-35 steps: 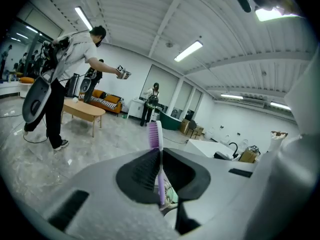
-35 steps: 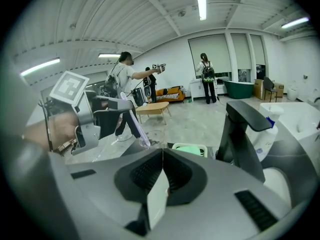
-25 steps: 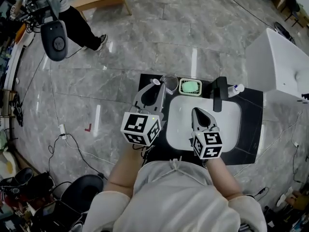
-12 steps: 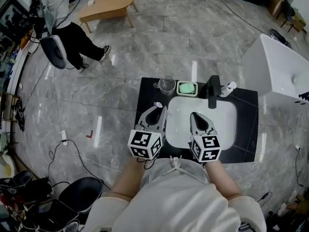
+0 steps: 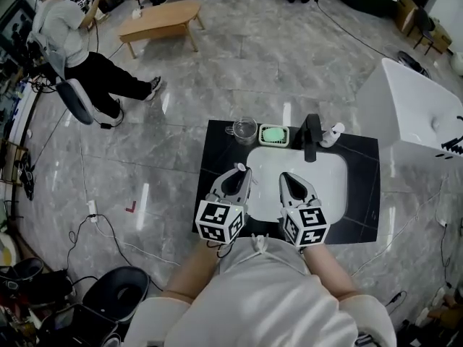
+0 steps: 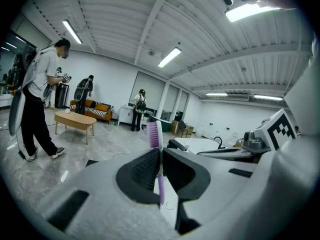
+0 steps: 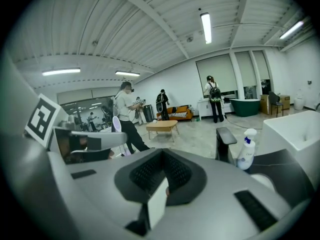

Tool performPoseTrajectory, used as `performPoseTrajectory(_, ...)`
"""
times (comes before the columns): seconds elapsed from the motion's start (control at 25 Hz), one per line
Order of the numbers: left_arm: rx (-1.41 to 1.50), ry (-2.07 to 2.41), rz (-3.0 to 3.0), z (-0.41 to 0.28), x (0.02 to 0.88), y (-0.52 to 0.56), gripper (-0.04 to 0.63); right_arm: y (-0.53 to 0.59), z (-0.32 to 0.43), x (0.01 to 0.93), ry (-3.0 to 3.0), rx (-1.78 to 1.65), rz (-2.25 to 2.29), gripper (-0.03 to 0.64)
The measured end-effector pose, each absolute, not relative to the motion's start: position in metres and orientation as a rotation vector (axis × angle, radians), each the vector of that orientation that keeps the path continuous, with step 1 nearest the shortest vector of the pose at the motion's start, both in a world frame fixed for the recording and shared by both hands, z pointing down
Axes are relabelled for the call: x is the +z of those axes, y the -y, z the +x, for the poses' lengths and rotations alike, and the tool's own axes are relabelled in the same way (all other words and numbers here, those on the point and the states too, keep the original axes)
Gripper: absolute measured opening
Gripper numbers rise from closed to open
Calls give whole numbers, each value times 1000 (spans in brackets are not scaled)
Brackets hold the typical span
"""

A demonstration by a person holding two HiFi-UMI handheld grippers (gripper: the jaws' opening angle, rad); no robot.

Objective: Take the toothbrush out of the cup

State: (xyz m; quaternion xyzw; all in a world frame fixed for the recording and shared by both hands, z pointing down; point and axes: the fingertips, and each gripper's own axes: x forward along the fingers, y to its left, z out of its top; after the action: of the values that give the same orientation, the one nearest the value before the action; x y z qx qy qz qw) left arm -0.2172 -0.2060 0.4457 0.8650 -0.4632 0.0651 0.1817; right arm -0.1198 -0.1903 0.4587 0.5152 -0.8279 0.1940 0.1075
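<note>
My left gripper (image 6: 160, 156) is shut on the purple handle of a toothbrush (image 6: 153, 134), whose bristle head sticks up past the jaws. In the head view the left gripper (image 5: 239, 175) hangs over the black counter at the sink's left edge, well nearer me than the clear glass cup (image 5: 244, 129) at the counter's back. The cup looks empty. My right gripper (image 5: 285, 177) is over the white basin (image 5: 325, 186), its jaws shut on nothing. In the right gripper view (image 7: 162, 171) the brush head (image 7: 116, 123) shows at the left.
A green soap dish (image 5: 273, 134), a black faucet (image 5: 311, 137) and a white pump bottle (image 5: 330, 133) line the back of the counter (image 5: 362, 194). A large white tub (image 5: 412, 107) stands at the right. People and a wooden table (image 5: 158, 16) are farther off; cables lie on the floor.
Both grippers have drawn back toward me from the cup. The toothbrush came along in the left jaws, and the cup now stands alone at the back.
</note>
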Motion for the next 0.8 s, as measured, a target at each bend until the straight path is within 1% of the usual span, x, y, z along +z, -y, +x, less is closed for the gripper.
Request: performPoseTrajectory(0.8, 200, 1288, 2481, -219, 440, 204, 34, 188, -133, 456, 2413, 452, 1450, 26)
